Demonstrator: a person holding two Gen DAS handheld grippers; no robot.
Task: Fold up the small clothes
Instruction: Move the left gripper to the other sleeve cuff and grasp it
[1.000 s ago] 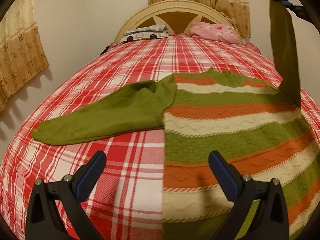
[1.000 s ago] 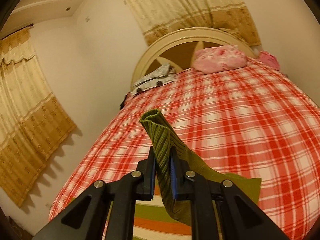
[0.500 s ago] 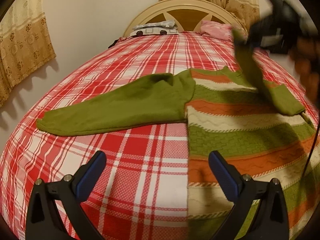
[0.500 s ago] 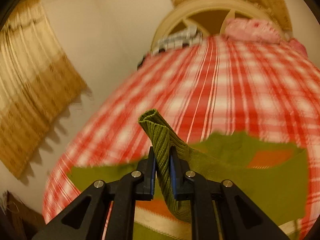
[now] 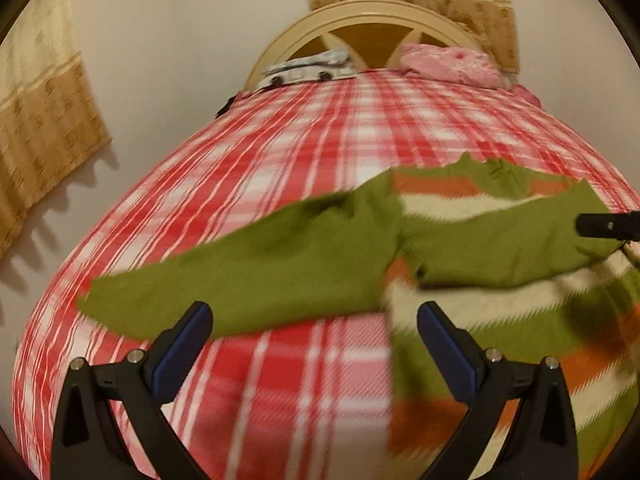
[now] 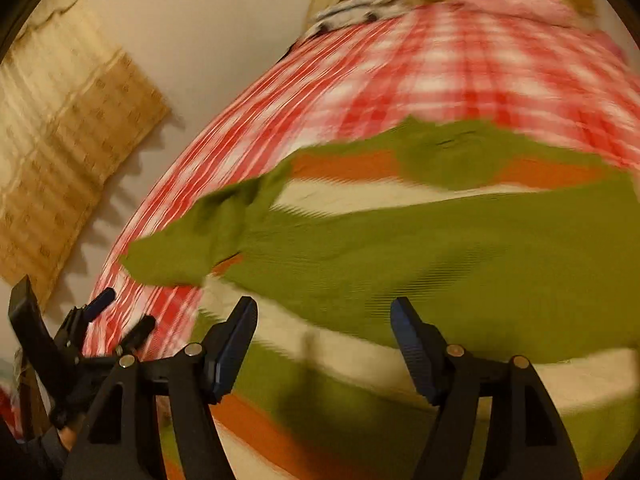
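While both pairs of black fingers with blue pads stand spread wide and grasp nothing, the left gripper (image 5: 314, 322) hangs low over the bed and the right gripper (image 6: 324, 320) hangs low over the garment.

Just beyond the left gripper's fingers lies the outstretched olive-green knit left sleeve (image 5: 248, 276), flat on the red-and-white plaid bedspread (image 5: 320, 136); its cuff end reaches out past the left finger, and the sweater's edge runs beneath the right finger.

Directly ahead of the right gripper's fingers, the other olive-green sleeve (image 6: 460, 256) lies folded across the chest of the small knit sweater with green, orange and cream stripes (image 6: 348, 364). In the left wrist view this folded sleeve (image 5: 504, 244) sits beyond and to the right of the fingers.

Further out, past both sleeves, the sweater's green collar points toward a cream wooden headboard (image 5: 372, 20) and a pink pillow (image 5: 448, 62).

Judged risks: both views are blurred, which suggests quick movement, so a hasty pinch at the outstretched sleeve could catch the bedspread as well, or take only one knit layer. Dragging that sleeve could also pull the sweater sideways and disturb the folded sleeve, which looks loosely laid and slightly slanted.
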